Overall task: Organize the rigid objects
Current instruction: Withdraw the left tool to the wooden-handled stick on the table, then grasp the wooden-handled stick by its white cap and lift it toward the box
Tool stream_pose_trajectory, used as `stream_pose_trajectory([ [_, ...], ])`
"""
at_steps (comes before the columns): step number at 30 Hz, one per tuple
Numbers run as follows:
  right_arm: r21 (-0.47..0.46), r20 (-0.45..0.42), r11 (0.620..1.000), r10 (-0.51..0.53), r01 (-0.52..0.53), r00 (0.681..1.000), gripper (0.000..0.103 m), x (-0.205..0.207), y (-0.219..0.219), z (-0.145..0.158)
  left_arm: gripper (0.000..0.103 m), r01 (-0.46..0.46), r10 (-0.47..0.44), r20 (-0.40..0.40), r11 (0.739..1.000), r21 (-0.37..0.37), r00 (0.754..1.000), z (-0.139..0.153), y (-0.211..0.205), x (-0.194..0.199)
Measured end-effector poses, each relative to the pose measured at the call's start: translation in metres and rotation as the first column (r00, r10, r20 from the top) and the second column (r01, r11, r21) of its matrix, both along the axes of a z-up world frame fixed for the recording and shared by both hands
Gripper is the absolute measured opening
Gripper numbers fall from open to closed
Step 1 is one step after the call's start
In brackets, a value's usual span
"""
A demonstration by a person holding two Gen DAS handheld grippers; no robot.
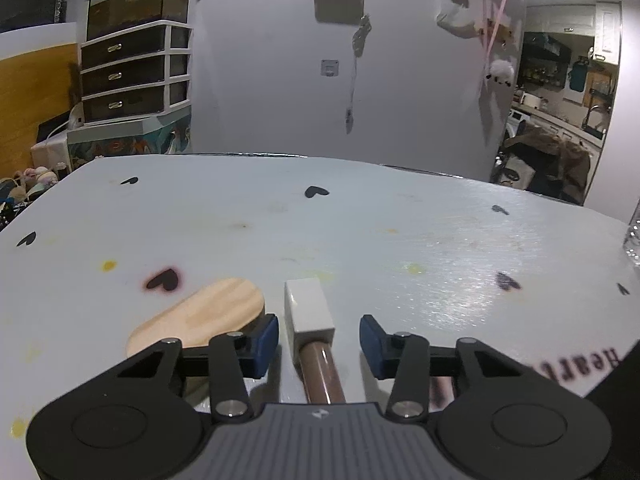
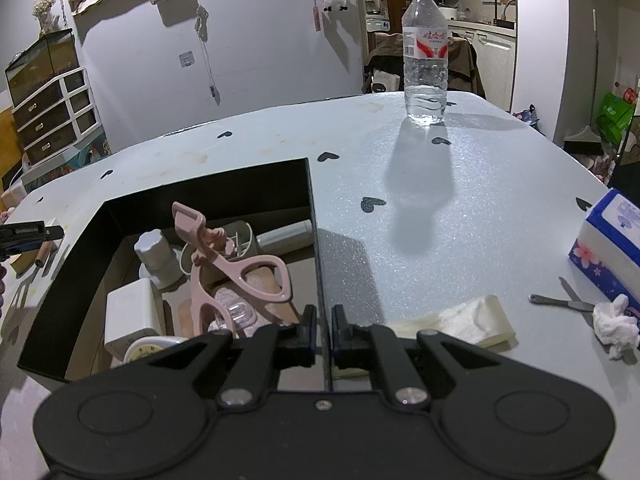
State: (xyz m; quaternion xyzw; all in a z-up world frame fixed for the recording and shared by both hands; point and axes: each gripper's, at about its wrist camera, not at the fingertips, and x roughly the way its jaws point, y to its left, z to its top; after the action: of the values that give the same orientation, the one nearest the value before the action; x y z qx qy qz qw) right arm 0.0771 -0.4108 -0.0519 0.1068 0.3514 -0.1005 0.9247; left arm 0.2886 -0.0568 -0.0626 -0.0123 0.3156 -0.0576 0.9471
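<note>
In the left wrist view my left gripper [image 1: 319,342] is open, its blue pads on either side of a brown tube with a white square cap [image 1: 310,314] lying on the table. A flat oval wooden piece [image 1: 200,318] lies just left of it. In the right wrist view my right gripper [image 2: 323,336] is shut on the right wall of a black box [image 2: 316,240]. The box holds a pink eyelash curler [image 2: 236,264], a white jar [image 2: 154,258], a white block [image 2: 130,312] and other small items.
A water bottle [image 2: 425,56] stands at the table's far side. A tissue pack [image 2: 612,236], crumpled tissue [image 2: 614,326], metal tweezers [image 2: 560,300] and a folded plastic bag [image 2: 460,322] lie to the right. A drawer unit [image 1: 134,76] stands beyond the table's left.
</note>
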Motion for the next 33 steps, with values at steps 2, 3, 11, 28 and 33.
stream_pose_trajectory([
  [2, -0.001, -0.001, 1.000, 0.000, 0.000, 1.000, 0.008, 0.000, 0.000, 0.000, 0.045, -0.007, 0.007, -0.005, 1.000, 0.001, 1.000, -0.002, 0.000, 0.006],
  [3, -0.001, -0.002, 1.000, -0.001, 0.001, 1.000, 0.008, 0.000, 0.000, 0.000, 0.045, -0.010, 0.010, -0.010, 1.000, -0.001, 1.000, -0.003, 0.000, 0.008],
  [11, -0.001, -0.002, 1.000, -0.001, 0.001, 1.000, 0.008, 0.000, 0.000, 0.000, 0.022, -0.026, 0.026, -0.007, 1.000, -0.001, 1.000, -0.004, 0.002, 0.016],
  [28, -0.001, -0.002, 1.000, -0.001, 0.001, 1.000, 0.008, 0.000, 0.000, 0.000, 0.022, 0.213, -0.225, -0.032, 0.951, -0.223, 0.974, 0.023, -0.017, -0.047],
  [33, -0.001, -0.002, 1.000, -0.002, 0.002, 1.000, 0.008, 0.000, 0.000, 0.000, 0.022, 0.327, -0.333, 0.028, 0.902, -0.281, 0.943, 0.047, -0.040, -0.070],
])
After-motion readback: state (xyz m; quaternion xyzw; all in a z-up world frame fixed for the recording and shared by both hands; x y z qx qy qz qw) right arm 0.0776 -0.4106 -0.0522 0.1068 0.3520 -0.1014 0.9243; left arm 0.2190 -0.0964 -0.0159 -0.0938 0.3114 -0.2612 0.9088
